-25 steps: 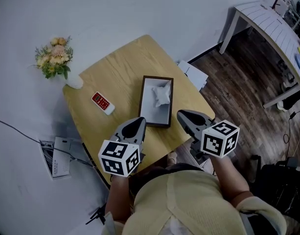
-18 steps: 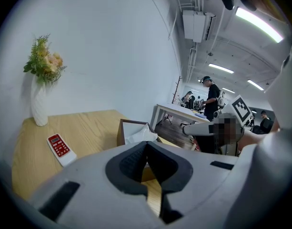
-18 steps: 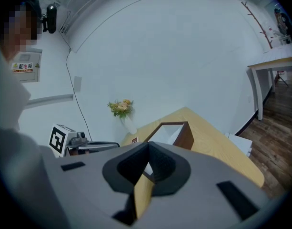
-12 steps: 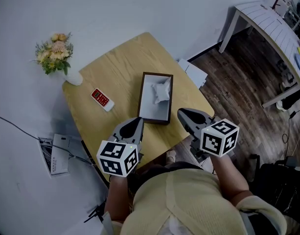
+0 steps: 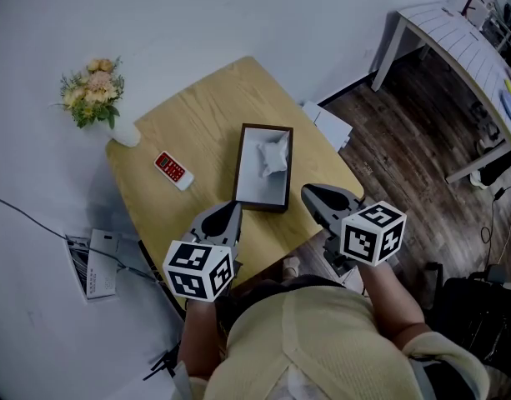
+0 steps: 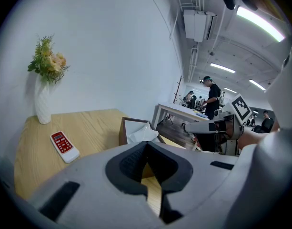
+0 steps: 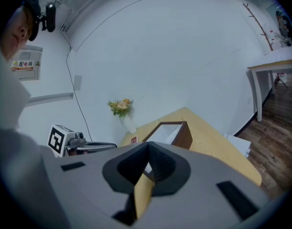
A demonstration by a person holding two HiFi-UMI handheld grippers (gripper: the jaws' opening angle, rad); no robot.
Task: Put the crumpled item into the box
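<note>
Now, crumpled item (image 5: 274, 157): white, lying inside the box (image 5: 238, 167), toward its far end.
Box: dark brown, open-topped and white inside; it stands near the middle of the desk (image 5: 197, 123), with its near end just ahead of both grippers.
Left hand-held gripper (image 5: 230, 211): jaws closed together with nothing between them. It is held above the near part of the desk, tips pointing toward the box's near left corner and apart from it.
Right hand-held gripper (image 5: 312, 193): jaws closed tip to tip and empty. It is held at the desk's near right edge, beside the box's near right corner and not touching it.
Desk: light wood, set against a white wall.
Remote (image 5: 172, 171): red and white, lying flat on the desk left of the box and well apart from it.
Vase (image 5: 124, 137): white, holding a bunch of flowers (image 5: 92, 98), at the desk's far left corner.
Floor (image 5: 405, 165): dark wooden planks to the right of the desk.
</note>
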